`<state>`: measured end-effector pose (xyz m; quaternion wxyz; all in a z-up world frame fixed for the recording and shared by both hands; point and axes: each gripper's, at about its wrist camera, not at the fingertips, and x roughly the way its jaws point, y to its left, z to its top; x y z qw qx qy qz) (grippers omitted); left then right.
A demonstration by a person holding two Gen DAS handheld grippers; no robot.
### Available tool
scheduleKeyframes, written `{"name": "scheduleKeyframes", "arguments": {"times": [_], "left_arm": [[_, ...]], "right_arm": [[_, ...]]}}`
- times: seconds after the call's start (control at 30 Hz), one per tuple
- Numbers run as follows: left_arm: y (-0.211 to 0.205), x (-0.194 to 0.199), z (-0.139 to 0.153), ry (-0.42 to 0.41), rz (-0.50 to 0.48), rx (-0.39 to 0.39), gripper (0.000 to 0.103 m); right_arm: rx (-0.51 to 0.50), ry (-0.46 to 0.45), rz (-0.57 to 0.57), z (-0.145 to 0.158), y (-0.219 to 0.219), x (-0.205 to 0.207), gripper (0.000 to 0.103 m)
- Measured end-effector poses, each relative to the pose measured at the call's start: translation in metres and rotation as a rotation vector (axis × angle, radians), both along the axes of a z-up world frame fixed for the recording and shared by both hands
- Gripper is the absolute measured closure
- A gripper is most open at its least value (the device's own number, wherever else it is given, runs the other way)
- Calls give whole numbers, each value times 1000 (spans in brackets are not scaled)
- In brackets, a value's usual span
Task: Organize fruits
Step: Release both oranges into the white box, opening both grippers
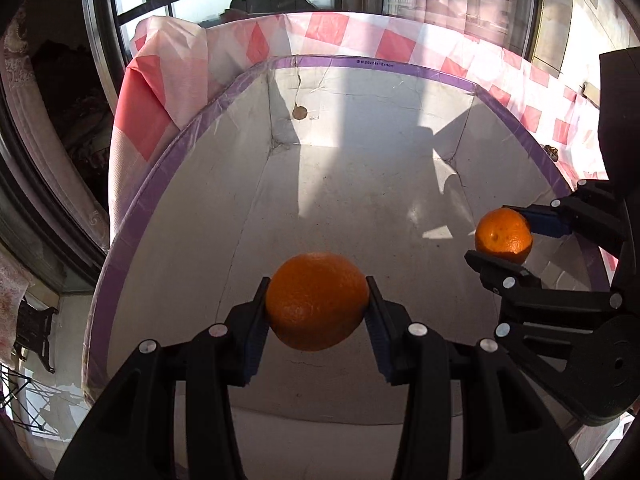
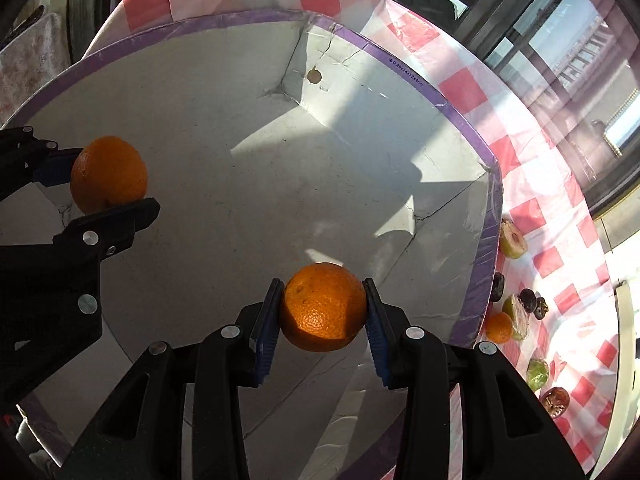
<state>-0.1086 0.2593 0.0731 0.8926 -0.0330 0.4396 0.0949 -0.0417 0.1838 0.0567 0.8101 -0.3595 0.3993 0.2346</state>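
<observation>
Round orange fruit (image 1: 317, 301) sits clamped between the blue pads of your left gripper (image 1: 317, 308), held over the floor of the white cardboard box with purple-taped rim (image 1: 352, 184). Your right gripper (image 2: 323, 312) grips a second, smaller orange (image 2: 323, 307) the same way, over the box's right half, near the right wall. Outside that wall, loose fruit pieces (image 2: 516, 312) lie on the red-and-white checked tablecloth (image 2: 560, 216).

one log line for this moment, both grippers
left gripper: shut on orange | right gripper: shut on second orange | both over white box | loose fruit on tablecloth
</observation>
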Motion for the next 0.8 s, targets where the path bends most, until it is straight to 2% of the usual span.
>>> {"name": "scheduleKeyframes", "arguments": {"times": [0.1,0.13,0.23,0.3,0.33,0.4,0.67,0.8], "left_arm": [[-2,1,-2,36,-17,0,58],[-2,1,-3,43,-18,-4,58],[-2,1,-4,56,-18,1,52],[-3,2,-3,60,-18,-2,39],[-3,2,-2,61,-20,5,38],[-3,2,-2,63,-16,11,33],[-3,3,-2,77,-1,25,32],[-4,2,1,55,30,58,26]], "right_arm": [[-88,0,18,-7,6,0,62],[-94,9,22,-7,6,0,59],[-104,13,24,-8,4,1,58],[-77,34,20,-6,4,3,55],[-54,57,26,-4,4,4,50],[-47,59,30,-4,4,2,49],[11,20,17,3,1,-3,47],[83,-73,11,11,-10,-11,42]]}}
